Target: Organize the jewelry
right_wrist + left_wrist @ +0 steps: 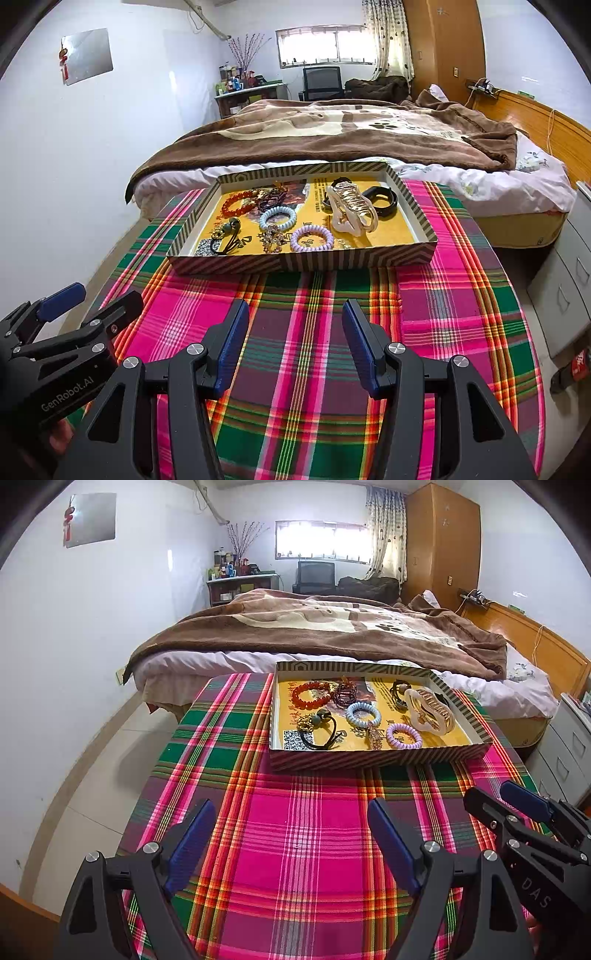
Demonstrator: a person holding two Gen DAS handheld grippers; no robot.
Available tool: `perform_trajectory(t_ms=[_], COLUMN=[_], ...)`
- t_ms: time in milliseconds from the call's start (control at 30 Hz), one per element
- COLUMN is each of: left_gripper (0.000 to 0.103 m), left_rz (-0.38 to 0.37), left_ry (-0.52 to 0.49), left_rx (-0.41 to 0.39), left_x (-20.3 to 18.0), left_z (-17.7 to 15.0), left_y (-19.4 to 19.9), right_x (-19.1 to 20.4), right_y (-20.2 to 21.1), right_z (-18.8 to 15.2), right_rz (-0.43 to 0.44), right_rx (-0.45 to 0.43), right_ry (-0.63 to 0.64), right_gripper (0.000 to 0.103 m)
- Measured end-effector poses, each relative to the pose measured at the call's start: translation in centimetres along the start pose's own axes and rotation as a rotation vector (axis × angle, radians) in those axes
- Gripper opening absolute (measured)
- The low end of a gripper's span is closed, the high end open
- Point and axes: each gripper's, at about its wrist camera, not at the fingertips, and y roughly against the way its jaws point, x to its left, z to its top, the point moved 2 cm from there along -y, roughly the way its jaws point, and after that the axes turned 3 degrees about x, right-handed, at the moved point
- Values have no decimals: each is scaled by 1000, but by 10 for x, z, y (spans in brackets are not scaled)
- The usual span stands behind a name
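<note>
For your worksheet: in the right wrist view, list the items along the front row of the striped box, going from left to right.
Black hair tie with bead → gold rhinestone clip → purple spiral hair tie, all lying in the striped box.

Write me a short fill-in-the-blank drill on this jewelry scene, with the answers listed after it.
1. The jewelry lies in a shallow striped ____ on the plaid tablecloth.
2. The red bead bracelet sits in the tray's far ____ corner.
3. The left gripper and right gripper both hold ____.
4. Behind the table stands a ____ under a brown blanket.

Missing words: tray; left; nothing; bed
</note>
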Motion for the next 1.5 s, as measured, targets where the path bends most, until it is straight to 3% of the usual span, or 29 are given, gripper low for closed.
perform_trajectory(t_ms=[1500], left_gripper=[84], left_rz=[13], left_ry=[14], left_rx=[-3], left_x=[-1], left_z=[-3], left_y=[2], right_x=[2], right_y=[-1], right_z=[-2], right_rz=[-1], right_rx=[7], right_ry=[2], right_gripper=[53])
